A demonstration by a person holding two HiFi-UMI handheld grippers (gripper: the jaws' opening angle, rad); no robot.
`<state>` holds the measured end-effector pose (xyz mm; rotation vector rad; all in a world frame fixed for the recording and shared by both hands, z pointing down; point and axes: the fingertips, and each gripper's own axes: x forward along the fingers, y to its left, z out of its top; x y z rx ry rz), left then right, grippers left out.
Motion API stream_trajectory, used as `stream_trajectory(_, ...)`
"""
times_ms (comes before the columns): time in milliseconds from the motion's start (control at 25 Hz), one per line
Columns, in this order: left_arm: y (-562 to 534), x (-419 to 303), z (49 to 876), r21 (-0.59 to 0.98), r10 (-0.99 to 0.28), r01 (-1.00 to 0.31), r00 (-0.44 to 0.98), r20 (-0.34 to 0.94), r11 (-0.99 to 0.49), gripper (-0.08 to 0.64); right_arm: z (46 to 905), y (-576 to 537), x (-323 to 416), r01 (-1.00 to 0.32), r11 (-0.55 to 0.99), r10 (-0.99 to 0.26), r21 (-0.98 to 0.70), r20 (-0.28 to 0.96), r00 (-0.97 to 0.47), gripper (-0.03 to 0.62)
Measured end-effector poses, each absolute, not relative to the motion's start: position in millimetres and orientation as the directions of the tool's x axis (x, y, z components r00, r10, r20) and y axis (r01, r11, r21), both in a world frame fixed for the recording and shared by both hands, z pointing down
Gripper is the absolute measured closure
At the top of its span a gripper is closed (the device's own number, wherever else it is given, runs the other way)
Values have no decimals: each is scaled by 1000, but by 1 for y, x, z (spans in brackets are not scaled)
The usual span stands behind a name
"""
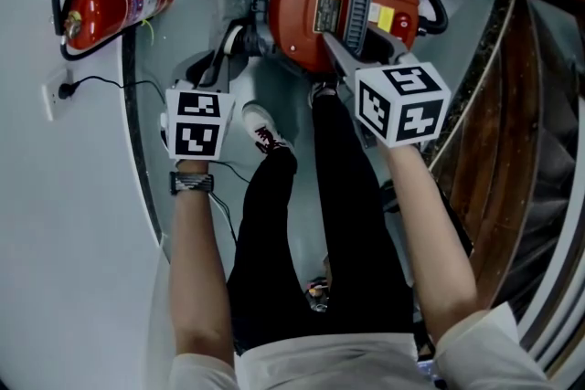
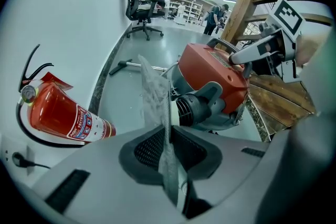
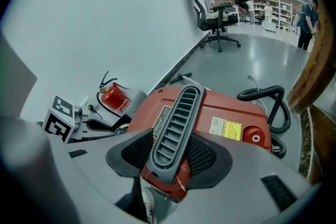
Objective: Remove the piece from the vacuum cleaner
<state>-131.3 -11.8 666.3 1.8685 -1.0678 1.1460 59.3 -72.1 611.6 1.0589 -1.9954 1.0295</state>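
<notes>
Between wall (image 1: 55, 242) and wooden railing (image 1: 512, 105): one red vacuum cleaner (image 1: 297, 5), open floor (image 2: 152, 44) beyond. My right gripper (image 3: 170, 155) clamps the one grey slatted grille (image 3: 176, 123) on its top; left gripper (image 2: 167, 152) pinches one thin grey sheet (image 2: 155, 92). One extinguisher (image 1: 114, 6) at wall edge.

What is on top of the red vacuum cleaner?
A grey slotted piece in the right hand-held gripper, a yellow label, a red button. Whatever is under the piece is hidden.

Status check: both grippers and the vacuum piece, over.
Left gripper shut on thin grey sheet. Right gripper shut on slotted grey handle of vacuum cleaner. Nothing blocking either.
</notes>
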Motion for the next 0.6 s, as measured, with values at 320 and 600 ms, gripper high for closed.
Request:
stream_trajectory(320,-12,-133,666,145,-293,-899,282,913,-414,511,612,-72,58,-868,362,-365,-339,805,-467,391)
stream_trajectory(600,-24,-135,653,106,-360,-880,296,885,-463,436,611,-72,59,-865,368,-371,-341,799,-473,391)
